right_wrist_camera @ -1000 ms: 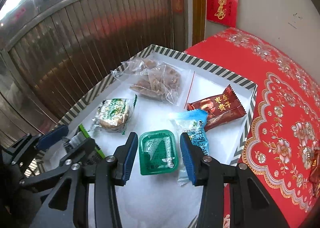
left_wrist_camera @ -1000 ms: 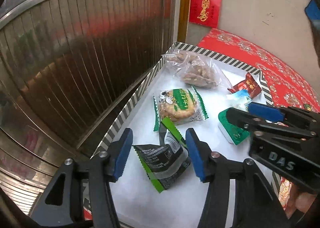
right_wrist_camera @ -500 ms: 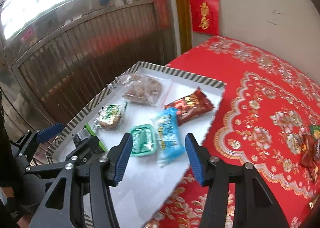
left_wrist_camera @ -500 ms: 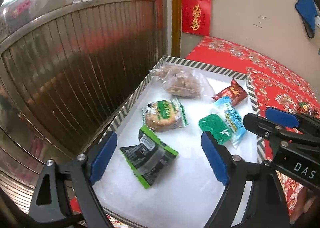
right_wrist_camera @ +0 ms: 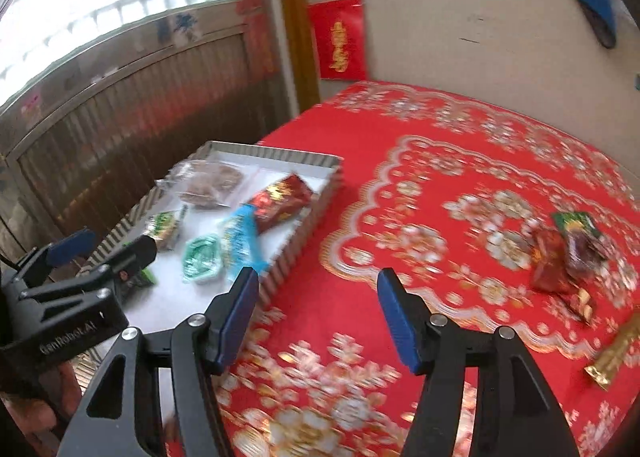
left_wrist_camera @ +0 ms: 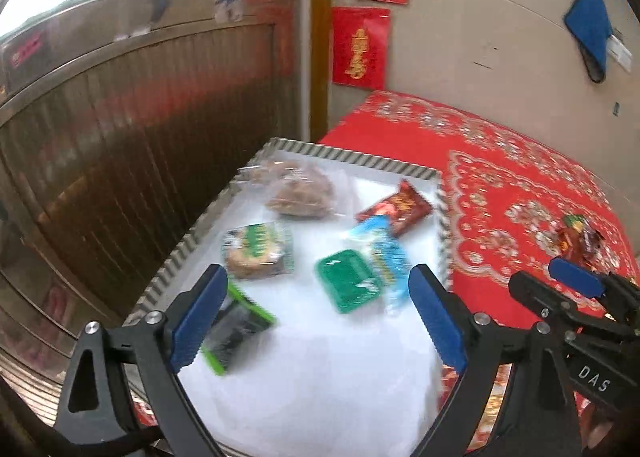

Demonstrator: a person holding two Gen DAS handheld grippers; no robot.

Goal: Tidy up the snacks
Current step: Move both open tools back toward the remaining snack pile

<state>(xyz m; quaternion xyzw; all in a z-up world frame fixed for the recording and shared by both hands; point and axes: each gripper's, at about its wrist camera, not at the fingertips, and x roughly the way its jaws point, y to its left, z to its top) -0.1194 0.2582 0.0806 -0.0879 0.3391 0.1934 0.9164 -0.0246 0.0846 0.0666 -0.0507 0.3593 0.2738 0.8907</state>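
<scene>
Red tablecloth [right_wrist_camera: 460, 161] – blue cloth [left_wrist_camera: 591, 33]

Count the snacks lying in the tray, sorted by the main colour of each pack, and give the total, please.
Clear bags: 2: nut bag, cookie pack
Red: 1: red packet
Blue: 1: blue packet
Green: 1: green tub
Black with green edges: 1: dark packet
Total: 6 in the tray

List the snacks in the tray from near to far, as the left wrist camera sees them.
Black and green packet → green tub → round biscuit pack → red packet → clear bag of brown pieces. The blue packet overlaps the tub's span, so it is left out.
</scene>
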